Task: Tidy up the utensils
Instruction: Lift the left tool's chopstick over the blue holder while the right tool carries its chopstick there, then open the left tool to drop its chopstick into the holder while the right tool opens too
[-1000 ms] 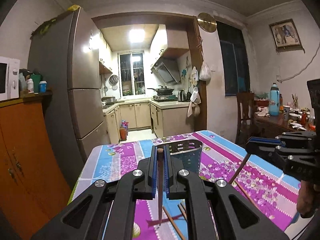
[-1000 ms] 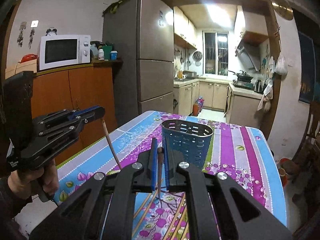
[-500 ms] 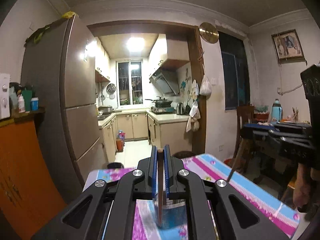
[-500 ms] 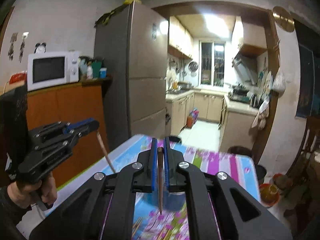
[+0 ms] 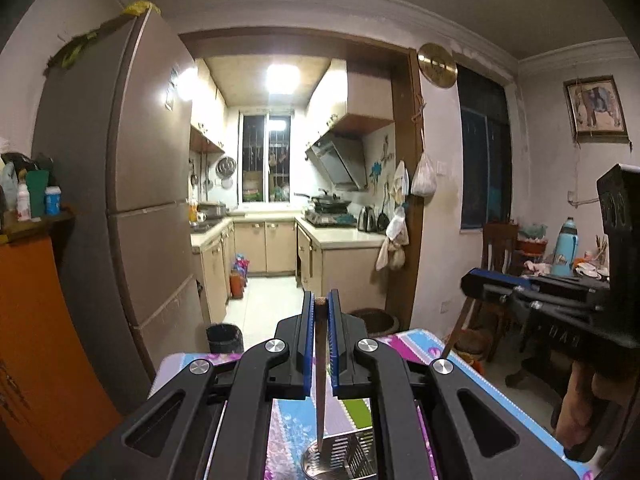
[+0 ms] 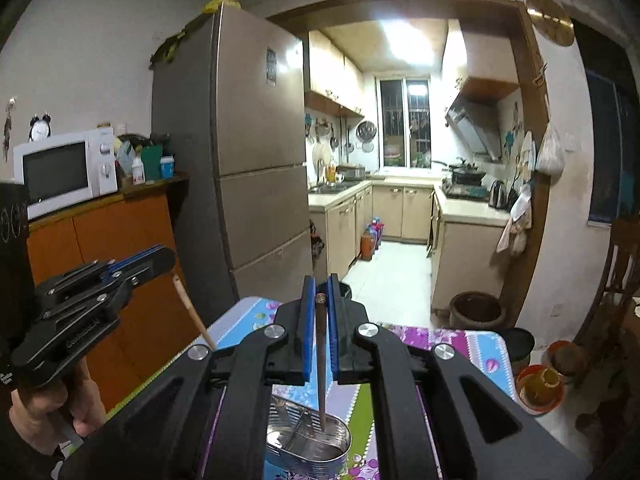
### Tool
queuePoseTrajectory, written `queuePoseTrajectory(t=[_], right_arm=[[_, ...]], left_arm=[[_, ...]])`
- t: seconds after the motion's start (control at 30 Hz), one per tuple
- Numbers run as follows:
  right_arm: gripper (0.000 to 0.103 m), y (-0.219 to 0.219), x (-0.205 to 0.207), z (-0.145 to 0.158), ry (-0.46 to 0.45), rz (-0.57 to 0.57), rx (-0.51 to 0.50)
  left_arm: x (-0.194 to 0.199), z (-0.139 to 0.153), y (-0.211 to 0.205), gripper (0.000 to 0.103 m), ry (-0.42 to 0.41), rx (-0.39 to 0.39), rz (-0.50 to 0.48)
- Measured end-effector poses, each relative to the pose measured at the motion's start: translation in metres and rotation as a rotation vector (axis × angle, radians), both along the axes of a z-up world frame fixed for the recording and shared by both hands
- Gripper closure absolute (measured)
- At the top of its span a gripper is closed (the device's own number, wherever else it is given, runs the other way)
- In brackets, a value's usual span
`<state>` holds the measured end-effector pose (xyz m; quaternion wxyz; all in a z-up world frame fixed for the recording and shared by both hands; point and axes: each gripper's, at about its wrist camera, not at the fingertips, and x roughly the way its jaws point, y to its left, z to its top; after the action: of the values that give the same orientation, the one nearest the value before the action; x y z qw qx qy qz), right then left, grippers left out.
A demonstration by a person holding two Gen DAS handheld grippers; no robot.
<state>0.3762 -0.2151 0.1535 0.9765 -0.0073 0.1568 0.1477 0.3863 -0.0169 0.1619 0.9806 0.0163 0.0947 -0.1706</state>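
My left gripper (image 5: 320, 312) is shut on a brown chopstick (image 5: 320, 380) that hangs tip down over the perforated utensil holder (image 5: 340, 456). My right gripper (image 6: 318, 292) is shut on another brown chopstick (image 6: 320, 360); its tip sits inside the holder's metal-lined mouth (image 6: 308, 440). The holder stands on the flowered tablecloth (image 6: 480, 356). Each gripper also shows in the other view, the right gripper (image 5: 476, 280) at the right and the left gripper (image 6: 160, 256) at the left, each with its chopstick slanting down.
A tall fridge (image 6: 248, 152) and an orange cabinet (image 6: 112, 248) with a microwave (image 6: 64, 172) stand left of the table. The kitchen doorway is straight ahead. A wooden chair (image 5: 500, 248) and a cluttered side table stand at the right. Buckets (image 6: 540, 388) sit on the floor.
Both grippers have moved forward over the holder with their chopsticks; the holder has dropped to the bottom of both views and the chopstick tips now point into it.
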Motion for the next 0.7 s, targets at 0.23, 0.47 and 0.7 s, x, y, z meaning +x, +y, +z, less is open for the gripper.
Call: queuePoseTrajectory(t=[0.23, 0.47, 0.7], right_arm=[[0.098, 0.001, 0.014, -0.034, 0.069, -0.009, 0.0], [0.098, 0.006, 0.02, -0.051, 0.113, 0.003, -0.002], [0.091, 0.0, 0.019, -0.049, 0.121, -0.001, 0.019]], left_arm=[[0.018, -0.029, -0.01, 0.095, 0.062, 0.009, -0.016], [0.024, -0.04, -0.017, 0.095, 0.082, 0.031, -0.016], [0.024, -0.039, -0.018, 0.078, 0.086, 0.028, 0.002]])
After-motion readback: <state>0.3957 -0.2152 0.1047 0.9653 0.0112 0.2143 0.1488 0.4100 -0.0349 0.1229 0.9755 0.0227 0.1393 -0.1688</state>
